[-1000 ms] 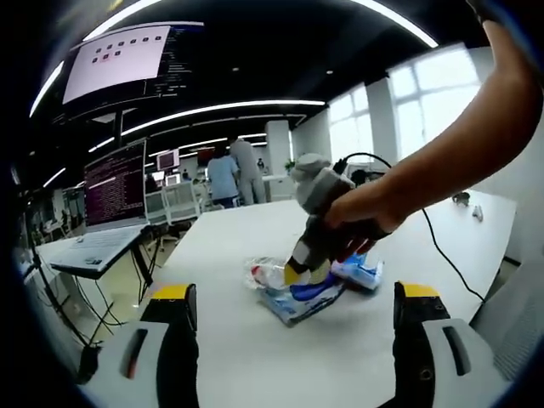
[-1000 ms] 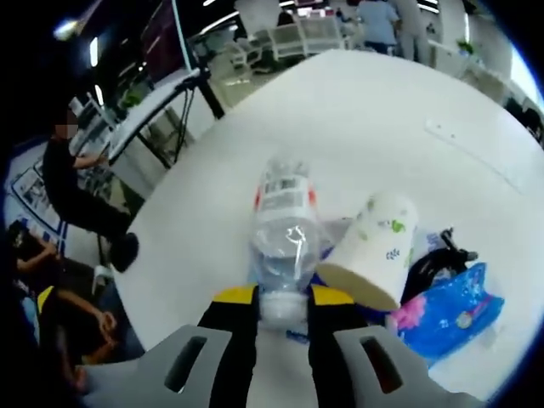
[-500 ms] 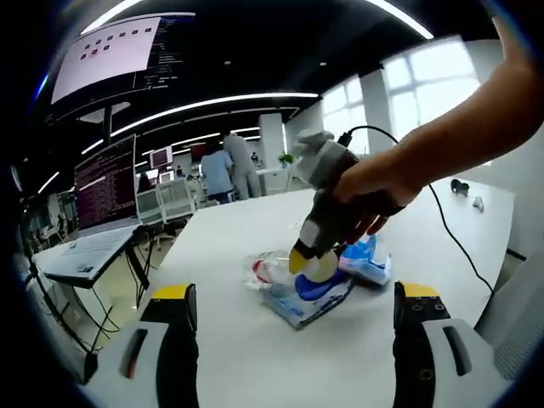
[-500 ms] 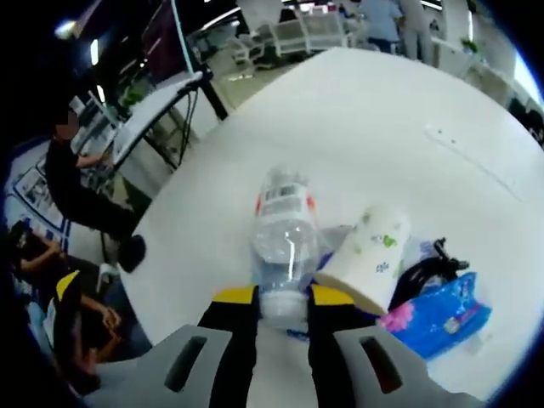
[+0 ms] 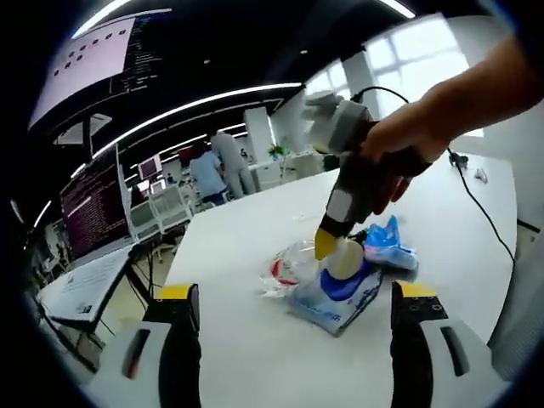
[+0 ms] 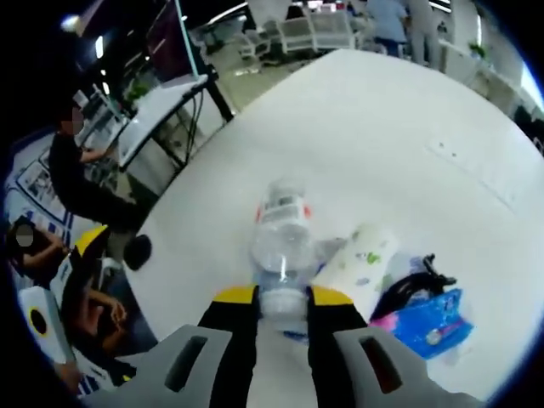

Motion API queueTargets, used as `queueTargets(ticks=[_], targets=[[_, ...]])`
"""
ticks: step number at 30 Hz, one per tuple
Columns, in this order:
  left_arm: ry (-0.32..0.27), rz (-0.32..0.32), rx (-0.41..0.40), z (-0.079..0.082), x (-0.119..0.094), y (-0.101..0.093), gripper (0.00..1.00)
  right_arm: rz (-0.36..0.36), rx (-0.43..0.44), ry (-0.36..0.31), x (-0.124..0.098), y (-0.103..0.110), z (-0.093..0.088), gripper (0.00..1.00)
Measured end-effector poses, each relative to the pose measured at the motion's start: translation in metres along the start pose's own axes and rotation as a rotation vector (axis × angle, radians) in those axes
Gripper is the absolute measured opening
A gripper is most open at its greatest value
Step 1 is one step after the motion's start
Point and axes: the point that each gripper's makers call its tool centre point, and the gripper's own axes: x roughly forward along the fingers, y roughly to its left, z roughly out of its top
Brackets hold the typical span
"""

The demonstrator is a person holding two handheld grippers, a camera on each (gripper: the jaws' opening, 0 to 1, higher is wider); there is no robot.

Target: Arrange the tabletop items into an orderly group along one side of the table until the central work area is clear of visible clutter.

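Note:
My right gripper (image 6: 280, 297) is shut on the neck end of a clear plastic bottle (image 6: 285, 242) with a red and white label, and the bottle points away from me above the white table (image 6: 408, 127). A paper cup (image 6: 361, 263) lies on its side beside it, next to a black cable bundle (image 6: 408, 285) and a blue packet (image 6: 429, 323). In the left gripper view a hand holds the right gripper (image 5: 330, 245) over the same pile: bottle (image 5: 287, 268), cup (image 5: 344, 262), blue wipes pack (image 5: 336, 299), blue packet (image 5: 387, 251). My left gripper (image 5: 297, 291) stands open, short of the pile.
A side desk with a laptop (image 5: 81, 293) stands left of the table. People (image 5: 217, 170) stand far behind. A seated person (image 6: 72, 183) and others are beyond the table edge. A black cable (image 5: 489, 229) trails over the table's right part.
The right gripper has risen with the bottle still in it, and the table and pile look farther off in its view. The left gripper's camera has shifted slightly; its jaws stay apart.

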Motion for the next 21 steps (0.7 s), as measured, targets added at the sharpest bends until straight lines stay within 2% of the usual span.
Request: queueTargets(ticks=[1, 4, 15, 21], targets=[[0.018, -0.013, 0.022, -0.003, 0.004, -0.001, 0.93, 0.001, -0.001, 0.002, -0.001, 0.0, 0.001, 0.18], [0.019, -0.041, 0.067, -0.002, 0.017, -0.002, 0.92, 0.004, -0.004, 0.015, -0.003, 0.0, 0.002, 0.18], [0.036, -0.136, 0.107, -0.008, 0.05, -0.007, 0.91, 0.009, -0.031, 0.052, -0.01, 0.001, 0.007, 0.18], [0.071, -0.191, 0.155, -0.015, 0.068, -0.004, 0.88, 0.017, -0.034, 0.066, -0.013, 0.001, 0.014, 0.18]])
